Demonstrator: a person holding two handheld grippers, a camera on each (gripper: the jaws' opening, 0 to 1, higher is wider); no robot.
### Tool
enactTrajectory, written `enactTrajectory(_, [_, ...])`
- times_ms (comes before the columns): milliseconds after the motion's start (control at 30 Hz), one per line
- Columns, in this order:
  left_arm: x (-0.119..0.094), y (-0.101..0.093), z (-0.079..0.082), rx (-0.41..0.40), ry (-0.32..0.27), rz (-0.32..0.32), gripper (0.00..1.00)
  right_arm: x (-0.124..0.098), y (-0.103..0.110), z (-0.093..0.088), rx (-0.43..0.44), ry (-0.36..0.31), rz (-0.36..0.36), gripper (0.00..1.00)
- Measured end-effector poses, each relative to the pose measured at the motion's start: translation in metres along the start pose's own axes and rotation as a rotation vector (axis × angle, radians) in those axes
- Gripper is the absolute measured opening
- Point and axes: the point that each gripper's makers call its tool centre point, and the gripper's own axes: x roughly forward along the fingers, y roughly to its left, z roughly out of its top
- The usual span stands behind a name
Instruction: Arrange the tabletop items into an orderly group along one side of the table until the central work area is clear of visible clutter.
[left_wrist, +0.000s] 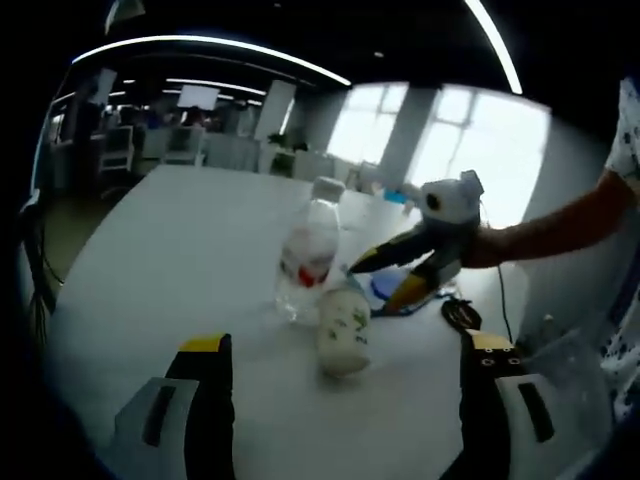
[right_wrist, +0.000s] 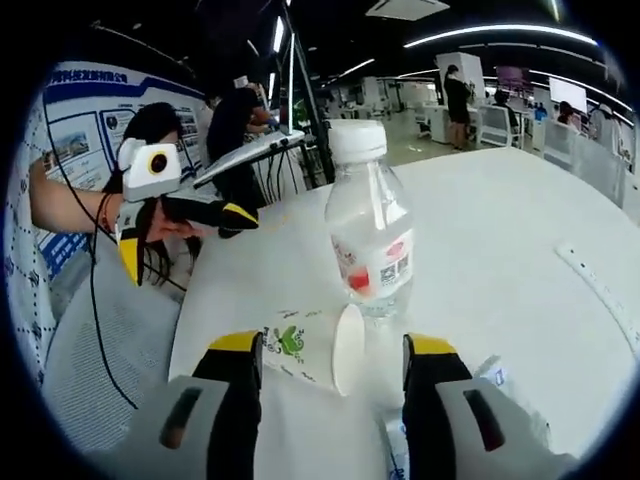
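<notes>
Right gripper (right_wrist: 333, 365) close to the camera, jaws apart, a paper cup (right_wrist: 312, 352) lying on its side between them, its mouth turned rightward. Just beyond, touching it, an upright water bottle (right_wrist: 370, 225) on the white table (right_wrist: 500, 230). Something under the right jaw is cut off. Farther left, the left gripper (right_wrist: 185, 230), jaws parted, holds nothing.

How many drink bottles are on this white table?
2. A clear water bottle stands upright mid-table; a small white bottle lies on its side right beside it. Others may sit outside the views.
</notes>
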Motion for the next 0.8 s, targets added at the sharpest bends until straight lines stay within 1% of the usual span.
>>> enactTrajectory(167, [-0.003,0.002,-0.003,-0.004,0.006,0.007,0.91,0.005,0.004,-0.004,0.012,0.02,0.037,0.51])
enactTrajectory(333, [-0.006,-0.001,-0.006,-0.002,0.011,0.005,0.91,0.008,0.01,-0.006,0.016,0.034,0.067,0.51])
enactTrajectory(433, [-0.008,-0.003,-0.008,-0.008,0.013,0.003,0.91,0.01,0.017,-0.008,0.034,0.048,0.111,0.47])
enactTrajectory(633, [-0.013,-0.005,-0.014,-0.009,0.024,0.004,0.9,0.015,0.021,-0.01,0.036,0.066,0.136,0.47])
enactTrajectory(800, [-0.015,-0.006,-0.016,-0.011,0.023,0.01,0.9,0.018,0.021,-0.01,0.06,0.065,0.161,0.43])
